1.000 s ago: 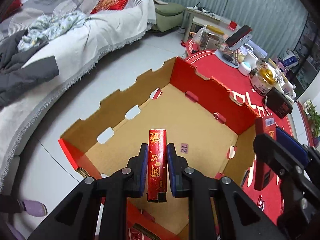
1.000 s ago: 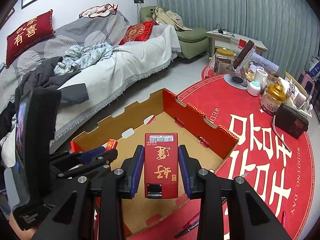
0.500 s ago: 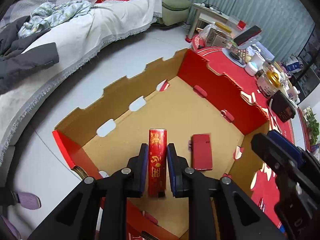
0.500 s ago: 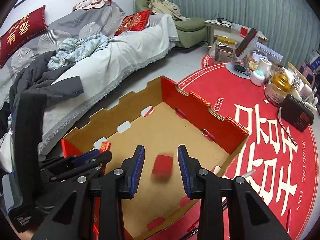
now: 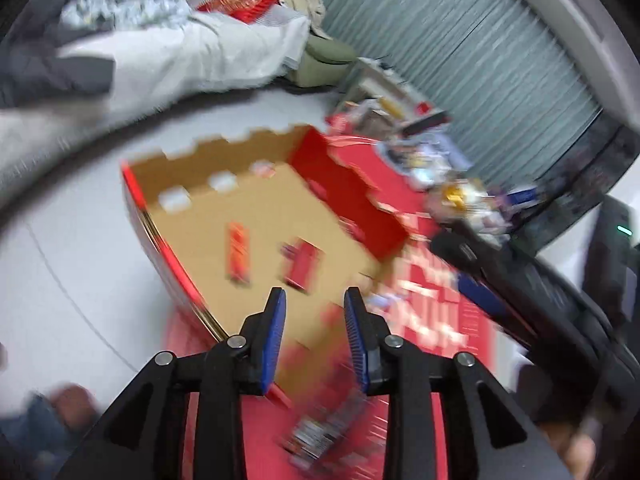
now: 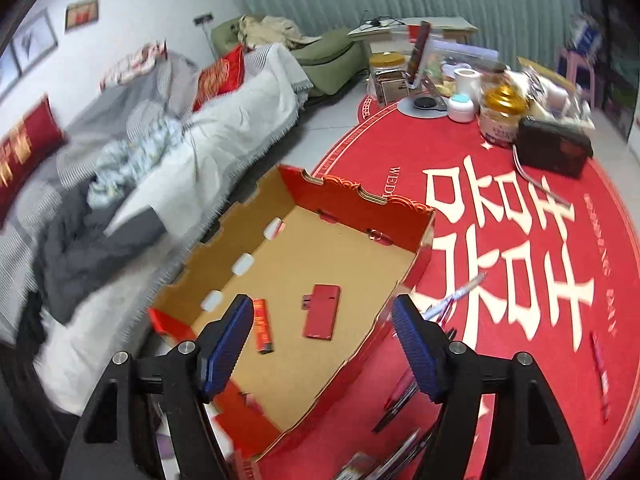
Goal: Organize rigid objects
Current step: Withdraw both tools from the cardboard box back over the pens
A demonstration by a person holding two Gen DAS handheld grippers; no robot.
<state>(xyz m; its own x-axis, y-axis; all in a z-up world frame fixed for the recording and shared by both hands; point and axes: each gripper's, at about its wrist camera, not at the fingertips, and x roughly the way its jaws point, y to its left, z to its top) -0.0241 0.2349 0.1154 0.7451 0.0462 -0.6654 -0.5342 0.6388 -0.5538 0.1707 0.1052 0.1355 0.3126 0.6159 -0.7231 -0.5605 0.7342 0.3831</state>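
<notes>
A shallow red cardboard box (image 6: 362,194) with a brown floor sits at the edge of a round red mat. Two red packs lie flat inside it: a slim one (image 6: 263,326) (image 5: 239,255) and a wider flat one (image 6: 321,317) (image 5: 302,264). My right gripper (image 6: 324,338) hangs above the box's near side, its jaws opening wide with nothing between them. My left gripper (image 5: 315,322), seen in a blurred picture, is over the box's near corner; its jaws are opening and hold nothing. The right gripper's black body (image 5: 520,280) shows at the right of the left wrist view.
Pens (image 6: 452,298) and small packs (image 5: 320,436) lie on the red mat (image 6: 520,280) near the box. A black radio (image 6: 554,152), jars and a phone stand crowd the mat's far side. A sofa (image 6: 120,168) with bedding lies to the left.
Both grippers let go of their red packs, which now lie on the box floor. Both sets of jaws have widened, and both hands have swung and rolled, the left one sharply.
</notes>
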